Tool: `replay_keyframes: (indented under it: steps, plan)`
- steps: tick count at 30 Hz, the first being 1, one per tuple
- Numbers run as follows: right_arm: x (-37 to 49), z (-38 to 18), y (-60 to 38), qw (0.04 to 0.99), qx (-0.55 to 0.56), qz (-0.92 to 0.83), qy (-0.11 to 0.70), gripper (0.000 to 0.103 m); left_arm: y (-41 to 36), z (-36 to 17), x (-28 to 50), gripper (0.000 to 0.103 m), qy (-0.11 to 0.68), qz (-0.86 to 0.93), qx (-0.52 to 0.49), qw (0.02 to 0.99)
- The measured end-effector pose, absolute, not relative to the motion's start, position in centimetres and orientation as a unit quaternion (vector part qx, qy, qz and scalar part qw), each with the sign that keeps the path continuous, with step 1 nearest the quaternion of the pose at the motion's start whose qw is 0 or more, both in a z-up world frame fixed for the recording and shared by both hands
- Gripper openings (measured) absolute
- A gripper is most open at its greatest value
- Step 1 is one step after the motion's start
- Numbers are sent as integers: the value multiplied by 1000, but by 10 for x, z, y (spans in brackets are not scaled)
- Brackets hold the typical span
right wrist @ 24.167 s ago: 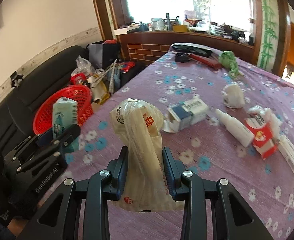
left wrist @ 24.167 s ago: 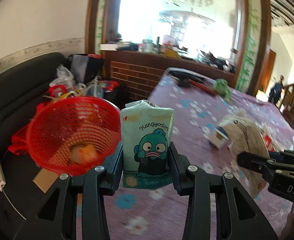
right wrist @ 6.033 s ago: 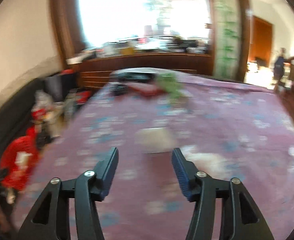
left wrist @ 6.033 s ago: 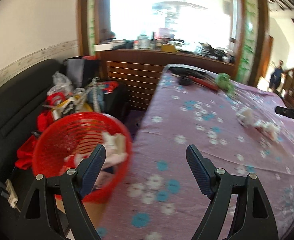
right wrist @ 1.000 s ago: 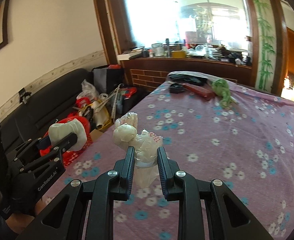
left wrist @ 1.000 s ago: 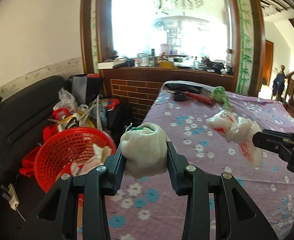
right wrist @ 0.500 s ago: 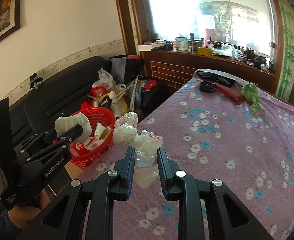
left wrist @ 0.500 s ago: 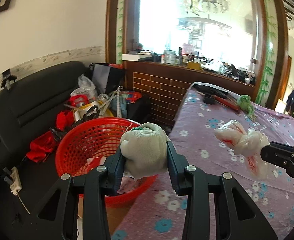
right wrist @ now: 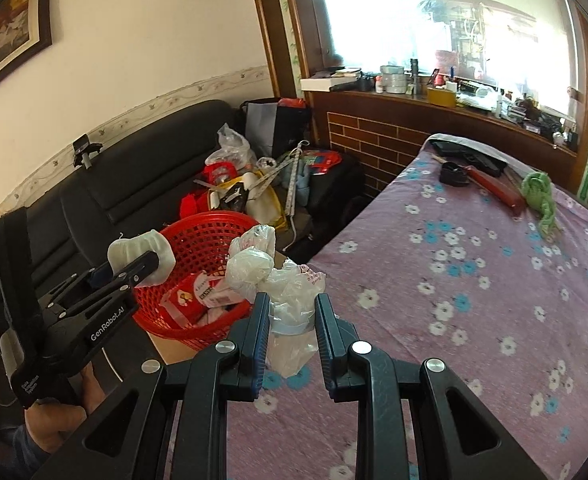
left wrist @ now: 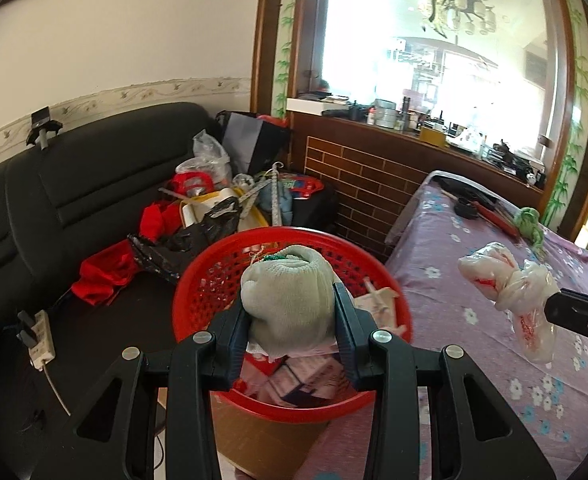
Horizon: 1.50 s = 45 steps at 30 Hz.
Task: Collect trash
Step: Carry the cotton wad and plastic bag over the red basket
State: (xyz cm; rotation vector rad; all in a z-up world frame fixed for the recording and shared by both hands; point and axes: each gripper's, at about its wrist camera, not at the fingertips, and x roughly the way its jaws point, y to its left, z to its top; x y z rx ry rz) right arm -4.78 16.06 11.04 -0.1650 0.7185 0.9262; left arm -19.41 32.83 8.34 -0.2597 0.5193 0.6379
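My left gripper (left wrist: 292,312) is shut on a pale knitted cloth wad (left wrist: 290,296), held right over the red mesh basket (left wrist: 198,292) that holds boxes and wrappers. From the right wrist view the same left gripper (right wrist: 134,268) hovers with the cloth wad (right wrist: 138,248) above the basket (right wrist: 198,236). My right gripper (right wrist: 292,320) is shut on a knotted clear plastic bag (right wrist: 270,272), above the table's left edge beside the basket. The plastic bag (left wrist: 509,292) also shows at the right of the left wrist view.
The table has a purple flowered cloth (right wrist: 473,280); a green rag (right wrist: 539,196), a red tool and black items lie at its far end. A black sofa (left wrist: 54,208) piled with bags and clutter stands left. A power strip (left wrist: 38,336) lies near the basket.
Both grippers have swung left with their loads. The left one now holds the cloth wad directly over the basket; the right one has come closer to the table's left edge.
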Motion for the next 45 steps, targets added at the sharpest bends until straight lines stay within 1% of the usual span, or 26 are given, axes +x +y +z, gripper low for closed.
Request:
replay_keyframes:
  steps: [8,23,34,45]
  plan:
    - [-43,111,195,816,-70,452,353,25,348,81,-199,37,262,312,-127,905]
    - [-30,108,252,797,-58,468,377,25,354,69,-186,37,287,307,-115,900]
    - [-17,92,275,789,-56,467,396,25,359,61,-179,38,301,308,-109,896]
    - [-5,89,284,788,-53,464,402,25,358,58,-171,38,306,306,-105,895]
